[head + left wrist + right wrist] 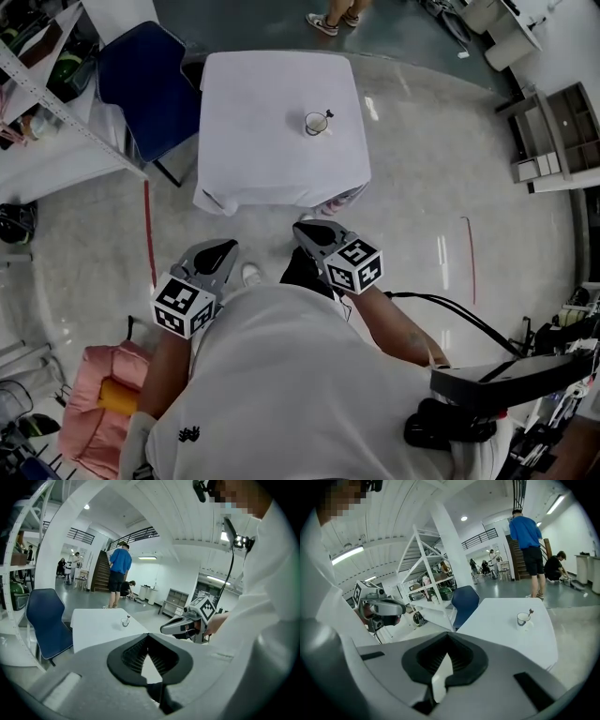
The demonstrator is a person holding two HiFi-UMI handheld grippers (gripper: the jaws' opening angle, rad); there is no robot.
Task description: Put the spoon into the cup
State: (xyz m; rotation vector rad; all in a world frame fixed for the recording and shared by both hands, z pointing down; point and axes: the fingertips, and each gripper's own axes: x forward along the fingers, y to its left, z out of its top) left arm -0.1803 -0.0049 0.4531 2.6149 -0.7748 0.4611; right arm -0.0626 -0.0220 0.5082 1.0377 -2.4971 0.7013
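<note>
A white cup (316, 123) stands on the white-clothed table (272, 159), with the dark-handled spoon (328, 113) standing in it. The right gripper view shows the same cup (523, 618) and spoon (530, 612), small and far off; the left gripper view also shows the cup (125, 622). Both grippers are held close to my body, well short of the table. My left gripper (228, 246) is shut and empty, its jaws meeting (148, 634). My right gripper (300, 226) is likewise shut with nothing in it (447, 634).
A blue chair (141, 75) stands at the table's left, beside a white shelf rack (47, 141). A pink bag (94, 412) lies on the floor at lower left. A person in blue (119, 569) stands beyond the table. Shelf units (562, 131) stand at right.
</note>
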